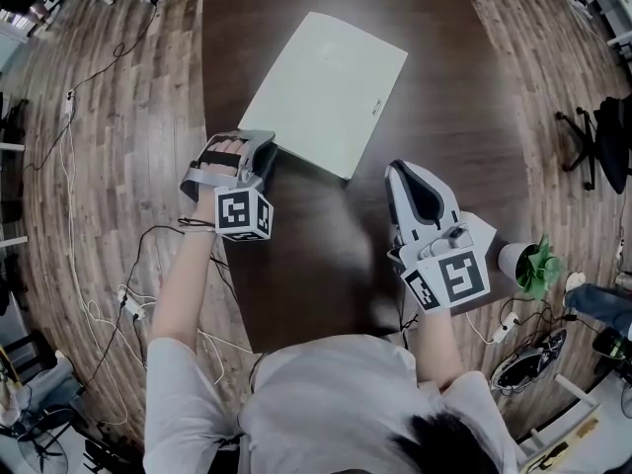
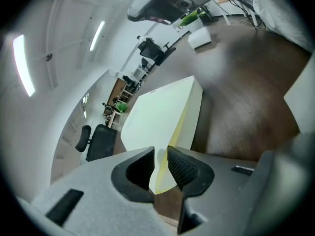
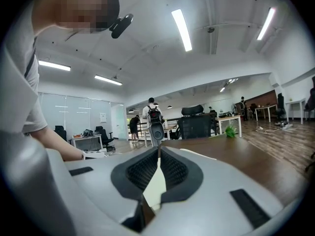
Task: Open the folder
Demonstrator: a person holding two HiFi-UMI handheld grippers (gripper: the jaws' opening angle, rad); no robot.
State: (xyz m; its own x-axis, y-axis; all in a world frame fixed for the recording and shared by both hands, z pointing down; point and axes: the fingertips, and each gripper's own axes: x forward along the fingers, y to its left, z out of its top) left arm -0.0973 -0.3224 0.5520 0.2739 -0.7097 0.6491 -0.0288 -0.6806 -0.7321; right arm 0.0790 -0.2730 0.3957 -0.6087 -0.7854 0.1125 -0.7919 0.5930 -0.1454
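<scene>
Two grippers over dark table [image 1: 464,87]. Lying flat mid-table: pale folder [image 1: 326,92], cover slightly lifted at near-left corner. Nipped there by left gripper [image 1: 263,158], jaws clenched on top cover only, presumably to peel it off the pages beneath. Parked just off near-right corner: right gripper [image 1: 399,172], jaws pressed together on nothing, probably ready to pin the back down.
</scene>
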